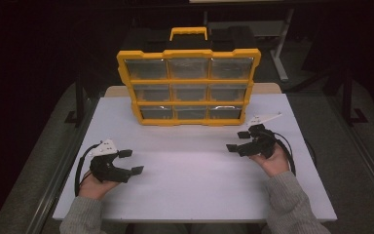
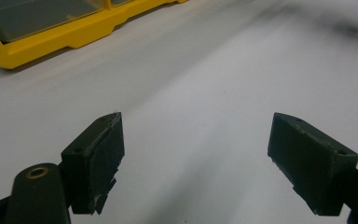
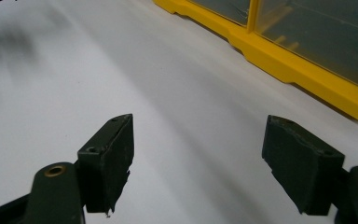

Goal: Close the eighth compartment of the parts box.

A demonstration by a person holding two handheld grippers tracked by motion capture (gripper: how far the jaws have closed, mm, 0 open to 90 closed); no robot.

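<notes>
From the high view I see a white rectangular table [image 1: 195, 180] with a yellow plastic organizer case [image 1: 189, 87] standing at its far middle, leaning back so its front faces me. The case has a grid of nine clear-lidded compartments, three rows of three, and a yellow carry handle [image 1: 188, 32] at the top. What lies inside the compartments I cannot tell.

My left gripper [image 1: 131, 161] rests low over the near-left part of the table, held in the left hand [image 1: 96, 185] with a grey knitted sleeve [image 1: 80, 218] behind it. Its black jaws stand wide apart with nothing between them — the left gripper view shows bare white tabletop in the gap, and a corner of the yellow case at the upper left.

My right gripper [image 1: 237, 141] sits at the near-right, close to the lower right corner of the case but not touching it, held in the right hand [image 1: 274, 162]. Its jaws are also spread wide and empty. In the right gripper view the yellow frame of the case runs across the upper right, well beyond the jaw tips.

A black cable [image 1: 79, 170] loops from the left gripper.
</notes>
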